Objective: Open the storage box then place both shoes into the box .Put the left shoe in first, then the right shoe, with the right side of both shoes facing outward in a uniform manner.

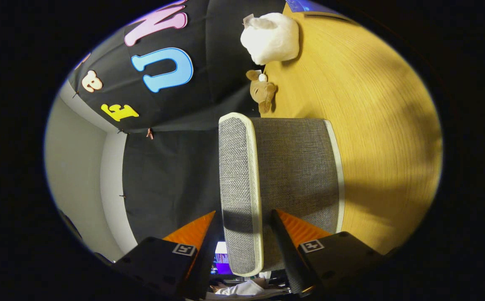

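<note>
Straddling the raised lid edge of the grey fabric storage box [284, 167] with gripper [242, 225] rolled sideways, orange fingers [192, 232] part open on either side of the white-trimmed panel, contact unclear, box standing on wooden counter [384, 125] near two plush toys [269, 37].

The storage box [284, 175] stood directly ahead, its white-trimmed edge between the gripper [242, 221] fingers, blocking the way forward. Beyond it, a white plush [271, 37] and brown plush [262, 90] crowded the bench [376, 125] edge by the wall; the remaining bench lay open.
</note>
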`<state>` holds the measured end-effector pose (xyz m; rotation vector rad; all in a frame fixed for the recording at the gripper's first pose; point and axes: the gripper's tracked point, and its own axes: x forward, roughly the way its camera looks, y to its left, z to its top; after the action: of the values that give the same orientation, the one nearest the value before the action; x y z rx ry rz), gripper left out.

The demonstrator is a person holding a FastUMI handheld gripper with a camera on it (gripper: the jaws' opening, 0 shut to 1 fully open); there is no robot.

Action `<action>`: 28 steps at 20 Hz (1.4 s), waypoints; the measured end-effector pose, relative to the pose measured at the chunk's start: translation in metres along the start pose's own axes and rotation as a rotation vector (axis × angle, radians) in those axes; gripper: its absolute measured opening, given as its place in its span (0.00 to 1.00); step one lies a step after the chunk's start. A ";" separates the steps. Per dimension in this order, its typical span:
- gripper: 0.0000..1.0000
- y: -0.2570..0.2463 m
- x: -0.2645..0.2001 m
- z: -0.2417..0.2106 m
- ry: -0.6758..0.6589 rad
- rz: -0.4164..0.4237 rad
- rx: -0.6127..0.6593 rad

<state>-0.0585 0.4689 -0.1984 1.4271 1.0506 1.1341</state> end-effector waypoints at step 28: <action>0.06 0.235 0.156 -0.046 -0.074 -0.089 -0.608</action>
<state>-0.0639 0.5986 0.0565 0.9207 0.6291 1.1935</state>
